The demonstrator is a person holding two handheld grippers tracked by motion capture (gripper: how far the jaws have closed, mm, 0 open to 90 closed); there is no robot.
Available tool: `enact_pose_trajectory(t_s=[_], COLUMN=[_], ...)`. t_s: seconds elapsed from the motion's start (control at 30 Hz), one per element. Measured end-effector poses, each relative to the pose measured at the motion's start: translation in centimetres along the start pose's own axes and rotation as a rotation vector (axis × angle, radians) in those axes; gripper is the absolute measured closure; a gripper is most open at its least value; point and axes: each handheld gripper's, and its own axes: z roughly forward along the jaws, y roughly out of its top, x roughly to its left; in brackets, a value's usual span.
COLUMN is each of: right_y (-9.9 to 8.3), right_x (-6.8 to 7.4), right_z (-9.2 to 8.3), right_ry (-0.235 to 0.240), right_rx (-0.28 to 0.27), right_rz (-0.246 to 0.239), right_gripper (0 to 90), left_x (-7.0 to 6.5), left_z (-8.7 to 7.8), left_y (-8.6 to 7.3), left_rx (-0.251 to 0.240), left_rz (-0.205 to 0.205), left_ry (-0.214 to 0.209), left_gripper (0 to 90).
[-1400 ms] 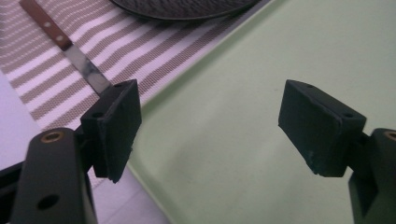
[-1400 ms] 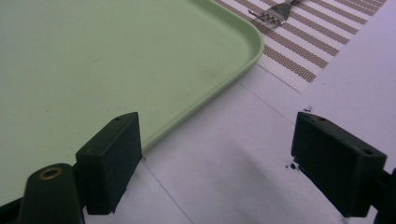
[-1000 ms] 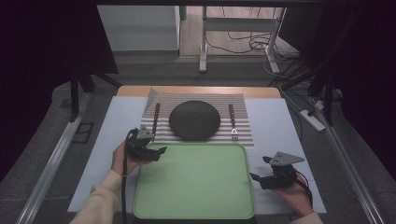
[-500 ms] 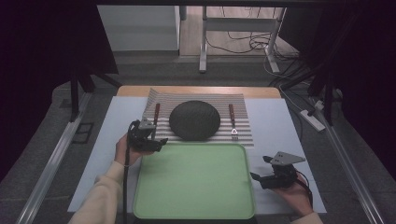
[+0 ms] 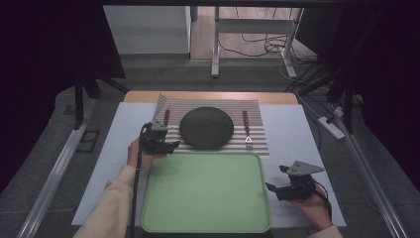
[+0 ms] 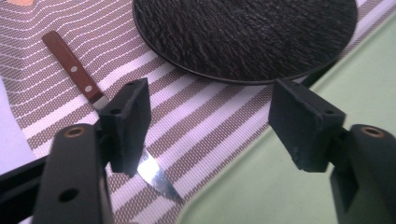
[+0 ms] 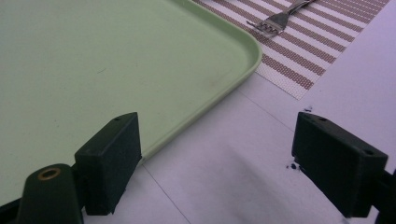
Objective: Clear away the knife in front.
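L gripper (image 5: 166, 145) sits at the near left corner of the striped mat (image 6: 201, 126), beside the dark plate (image 5: 206, 127). Its jaws have just been closing a bit but are wide apart w/ nothing between them, pads touching nothing. Knife (image 6: 93, 95) w/ brown handle lies on the mat left of the plate, blade partly behind the left jaw. R gripper (image 5: 277, 188) rests on the white table (image 7: 261, 177) by the green tray (image 5: 205, 191), jaws wide, holding nothing. Fork (image 7: 280, 18) on mat further off
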Motion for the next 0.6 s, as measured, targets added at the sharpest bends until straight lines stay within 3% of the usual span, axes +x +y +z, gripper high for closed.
enact_pose_trajectory(t_s=[0.1,0.13,0.2,0.37,0.43,0.6], right_y=[0.0,0.0,0.0,0.0,0.0,0.0], right_x=[0.0,0.0,0.0,0.0,0.0,0.0], right_z=[0.0,0.0,0.0,0.0,0.0,0.0], right_ry=[-0.001,-0.001,-0.001,0.0,-0.001,0.002], right_rx=[0.002,0.002,0.0,0.002,0.001,0.0], right_rz=[-0.004,-0.004,-0.001,-0.003,0.0,0.003], right_gripper=[15.7,15.7,15.7,15.7,15.7,15.7], left_x=[0.0,0.0,0.2,0.7,0.9,1.3], left_z=[0.6,0.8,1.2,2.0,2.3,2.8], left_y=[0.0,0.0,-0.2,-0.5,-0.6,-0.9], left_rx=[0.016,0.024,0.041,0.064,0.074,0.091], left_rz=[0.015,0.023,0.029,0.016,0.019,0.009], left_ry=[-0.003,-0.006,-0.008,-0.033,-0.034,-0.024], left_gripper=[46.4,46.4,59.3,84.0,88.5,88.5])
